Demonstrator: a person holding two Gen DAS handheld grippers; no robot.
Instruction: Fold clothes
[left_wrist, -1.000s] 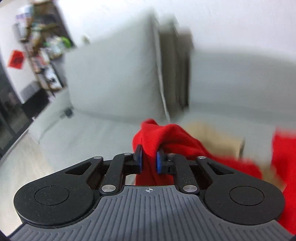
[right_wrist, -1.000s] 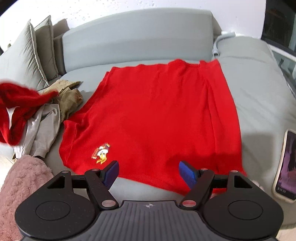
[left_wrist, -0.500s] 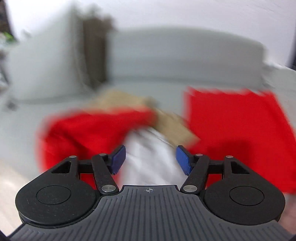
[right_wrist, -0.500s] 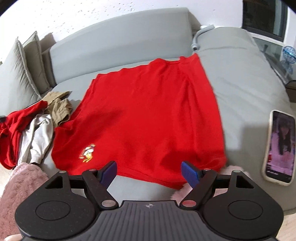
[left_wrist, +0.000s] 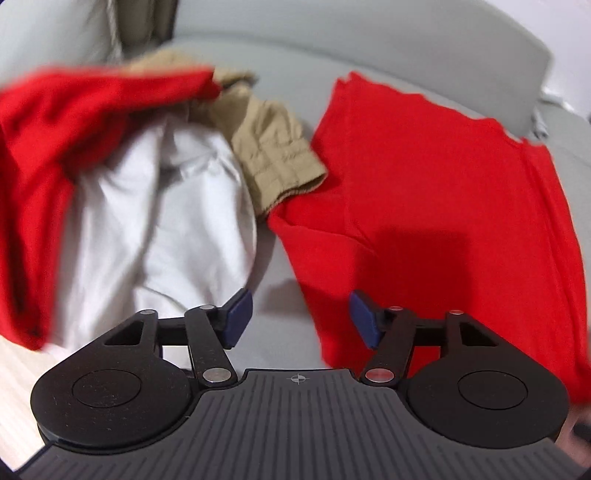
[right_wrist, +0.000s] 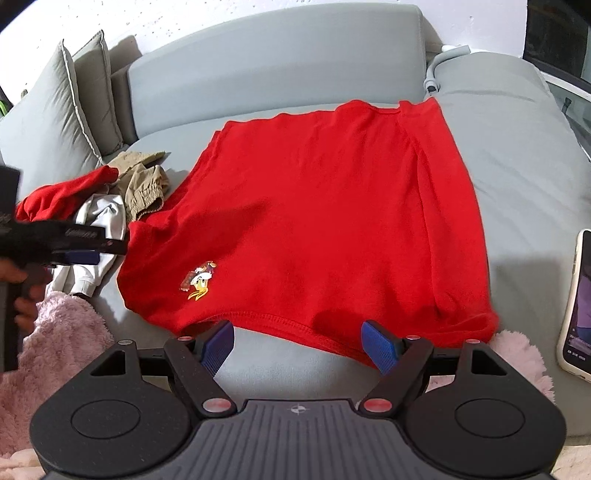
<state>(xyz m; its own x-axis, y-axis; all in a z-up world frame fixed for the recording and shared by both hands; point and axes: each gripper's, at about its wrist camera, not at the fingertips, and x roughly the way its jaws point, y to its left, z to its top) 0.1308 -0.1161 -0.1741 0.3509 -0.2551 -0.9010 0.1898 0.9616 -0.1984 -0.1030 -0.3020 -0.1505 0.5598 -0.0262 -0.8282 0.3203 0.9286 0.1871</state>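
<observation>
A red T-shirt (right_wrist: 314, 221) with a small duck emblem lies flat on the grey sofa seat (right_wrist: 517, 166). My right gripper (right_wrist: 299, 343) hovers open just before its near hem, nothing between the fingers. My left gripper (left_wrist: 299, 317) is open and empty over bare seat, pointing steeply down. The T-shirt's left edge (left_wrist: 424, 184) lies to its right, a heap of clothes to its left. In the right wrist view the left gripper (right_wrist: 79, 254) shows at the far left, held by a hand. The heap holds a crumpled red garment (left_wrist: 74, 110), a white one (left_wrist: 155, 221) and a khaki one (left_wrist: 273, 147).
A phone (right_wrist: 578, 302) with its screen lit lies on the seat at the right. A pink fluffy blanket (right_wrist: 62, 332) covers the near left edge and shows again at the near right. Grey cushions (right_wrist: 48, 110) lean at the back left, the sofa backrest (right_wrist: 277, 62) behind.
My left gripper opened and let go of the crumpled red garment, which now lies on the heap. It then swung right and down toward the flat T-shirt. My right gripper barely moved.
</observation>
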